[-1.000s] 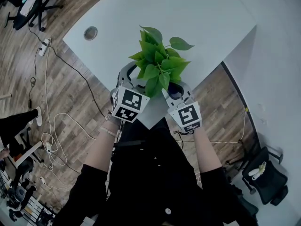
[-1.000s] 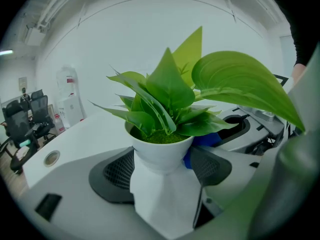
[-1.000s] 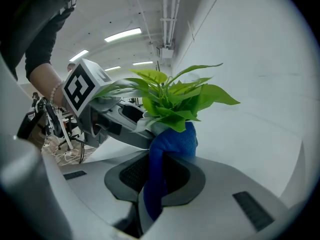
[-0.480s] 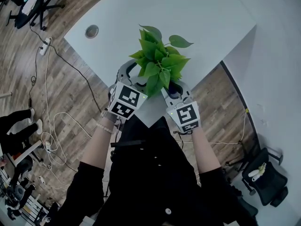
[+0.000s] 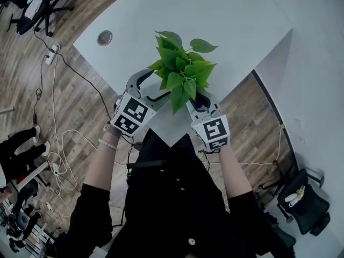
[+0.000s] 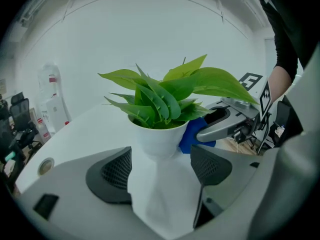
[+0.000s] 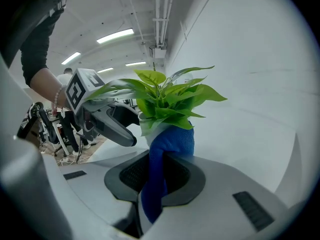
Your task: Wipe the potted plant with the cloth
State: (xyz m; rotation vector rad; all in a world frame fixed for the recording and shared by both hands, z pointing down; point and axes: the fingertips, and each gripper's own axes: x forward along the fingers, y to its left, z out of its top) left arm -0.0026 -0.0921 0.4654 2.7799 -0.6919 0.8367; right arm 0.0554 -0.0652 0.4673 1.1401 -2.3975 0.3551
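**Jaws: one pair pinching, one pair spread**

The right gripper [image 7: 156, 176] has its jaws pressed on a blue terry cloth [image 7: 172, 140]. The cloth's bunched end lies against the small white ceramic pot [image 6: 157, 143] of a green leafy plant [image 5: 183, 71]. The left gripper [image 6: 161, 170] hovers just beside the pot, jaws spread, nothing between them. The pot stands near a corner of the white table [image 5: 231, 20]. Wiping seems in hand at the pot's side. Next the cloth should sweep round it or up to the leaves, gently, lest the pot tip.

White table [image 5: 236, 20] with round grommet [image 5: 105, 37]; power strip [image 5: 51, 53], office chair [image 5: 33, 5] on wood floor [image 5: 80, 106].
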